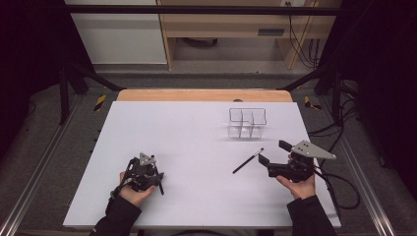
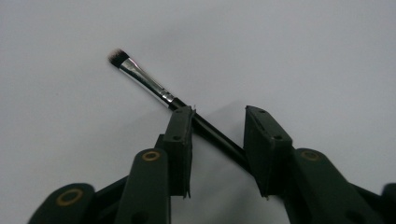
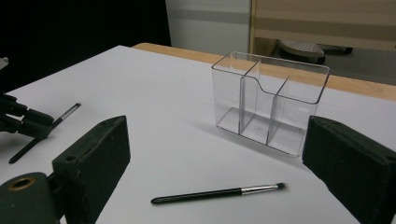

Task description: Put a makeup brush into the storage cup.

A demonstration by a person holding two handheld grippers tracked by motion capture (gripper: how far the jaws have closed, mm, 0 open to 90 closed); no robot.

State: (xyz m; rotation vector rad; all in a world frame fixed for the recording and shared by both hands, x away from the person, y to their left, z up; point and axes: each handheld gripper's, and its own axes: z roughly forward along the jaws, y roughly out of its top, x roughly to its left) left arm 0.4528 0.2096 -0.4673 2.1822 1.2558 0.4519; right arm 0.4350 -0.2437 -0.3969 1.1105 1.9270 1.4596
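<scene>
A: Between the left gripper's [image 2: 218, 122] half-closed jaws on the white table [image 1: 196, 147]?
B: Yep, a makeup brush [image 2: 154, 88]: black handle, silver ferrule, dark bristles. Pads aren't pinching it yet.

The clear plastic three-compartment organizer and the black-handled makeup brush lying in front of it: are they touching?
Apart. The right gripper view shows bare white table between the organizer and the brush.

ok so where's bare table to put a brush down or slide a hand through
The wide white stretch between the left gripper and the clear organizer is free. It is tighter between the loose brush, the right gripper and the organizer.
</scene>
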